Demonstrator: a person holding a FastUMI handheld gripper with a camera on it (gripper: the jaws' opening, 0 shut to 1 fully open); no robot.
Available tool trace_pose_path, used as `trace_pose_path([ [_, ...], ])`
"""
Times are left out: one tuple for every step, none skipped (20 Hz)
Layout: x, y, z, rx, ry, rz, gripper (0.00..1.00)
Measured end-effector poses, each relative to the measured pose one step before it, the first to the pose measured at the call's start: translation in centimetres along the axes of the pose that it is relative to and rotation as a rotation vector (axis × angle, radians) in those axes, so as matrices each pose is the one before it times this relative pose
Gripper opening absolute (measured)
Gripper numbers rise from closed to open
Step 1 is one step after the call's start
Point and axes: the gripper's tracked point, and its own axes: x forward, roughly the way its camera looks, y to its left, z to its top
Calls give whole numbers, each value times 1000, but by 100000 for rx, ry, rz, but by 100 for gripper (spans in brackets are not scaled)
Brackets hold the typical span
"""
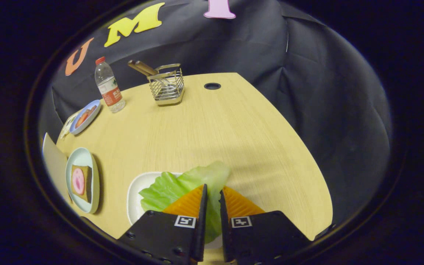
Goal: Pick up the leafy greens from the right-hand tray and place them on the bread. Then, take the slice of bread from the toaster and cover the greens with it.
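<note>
The pale green leafy greens [182, 186] are held between the two fingers of the gripper [212, 198], over the white rectangular tray [135, 198] at the near edge of the light wooden worktop [212, 132]. To the left, a pale oval plate [81, 159] carries a brown slice of bread [87, 180] topped by a pink round slice [78, 181]. Farther left and back, a small blue-rimmed dish [85, 116] is set beside a clear plastic bottle [109, 90]. A wire metal holder [166, 86] stands at the far side.

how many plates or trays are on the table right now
3: a white tray under the lettuce at the gripper, a bread plate left, a blue plate near the bottle.
</note>
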Motion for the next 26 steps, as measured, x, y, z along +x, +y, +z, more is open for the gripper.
trace_pose_path([
  [-113, -79, 51, -2340, -1332, -2928, 20],
  [-248, -77, 314, -579, -1608, -1699, 14],
  [-227, 380, 212, -384, -514, -116, 8],
  [-409, 209, 182, -710, -917, -878, 8],
  [-378, 34, 306, -1355, -1405, -1306, 8],
  [-479, 81, 434, -1481, -1565, -1335, 8],
  [-494, -2, 713, -1071, -1906, -1762, 8],
  [-527, 87, 209, -442, -1415, -1132, 4],
  [-624, 299, 312, -214, -821, -457, 0],
  [-294, -15, 99, 40, -499, -1435, 0],
  [-297, 181, 128, 25, -425, -336, 0],
  [-202, 42, 47, 355, -252, -1119, 0],
  [-11, -45, -15, 109, -4, -1103, 0],
  [41, -60, -141, -426, 515, -1062, 0],
  [30, -54, -84, -662, 529, -1049, 0],
  [9, -125, -100, -515, 551, -1215, 0],
  [-70, -55, 34, -579, -69, -649, 0],
  [96, -286, 164, -905, -748, -1624, 0],
  [130, -279, 179, -1076, -409, -1720, 0],
  [14, 6, -42, -964, 111, -279, 0],
  [147, -81, -189, -1649, 960, -486, 0],
  [259, -149, -362, -1826, 1262, -635, 0],
  [191, -75, -445, -2154, 1740, -472, 0],
  [243, -45, -262, -1180, 985, -126, 0],
  [173, -27, -83, -468, 475, 358, 1],
  [398, 28, -45, 409, 107, 313, 1],
])
